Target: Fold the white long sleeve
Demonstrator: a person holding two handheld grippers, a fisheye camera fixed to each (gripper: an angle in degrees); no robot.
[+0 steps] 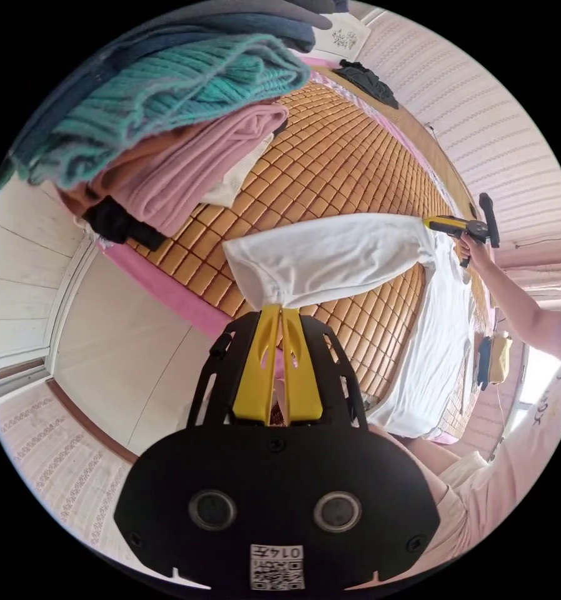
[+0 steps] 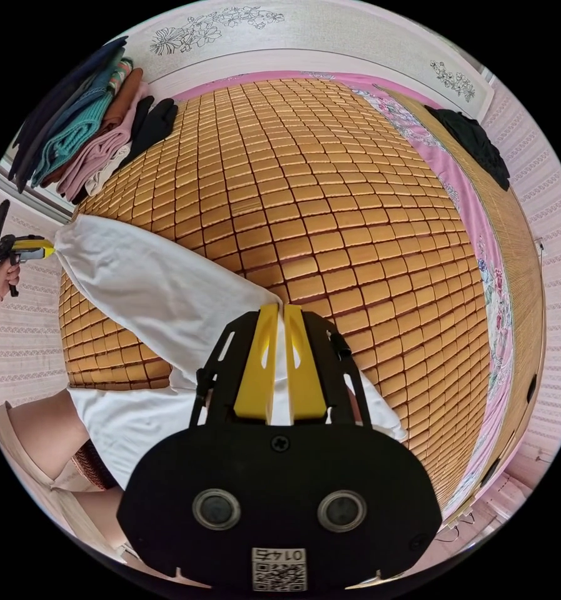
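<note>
The white long sleeve shirt [image 1: 349, 256] is stretched above a bed covered by a bamboo tile mat [image 1: 330, 162]. My left gripper [image 1: 280, 307] is shut on one end of the lifted white cloth. In the left gripper view the right gripper [image 1: 431, 224] pinches the other end, held by a hand. In the right gripper view my right gripper [image 2: 282, 306] is shut on the white shirt [image 2: 149, 281], and the left gripper [image 2: 46, 250] holds its far corner. The rest of the shirt hangs down over the mat edge toward the person.
A stack of folded clothes [image 1: 168, 106] in teal, pink, brown and dark blue sits at a corner of the mat, seen also as a pile [image 2: 87, 144] in the right gripper view. A dark garment [image 2: 474, 147] lies on the bed's far side. The mat [image 2: 330, 206] spreads wide beyond the shirt.
</note>
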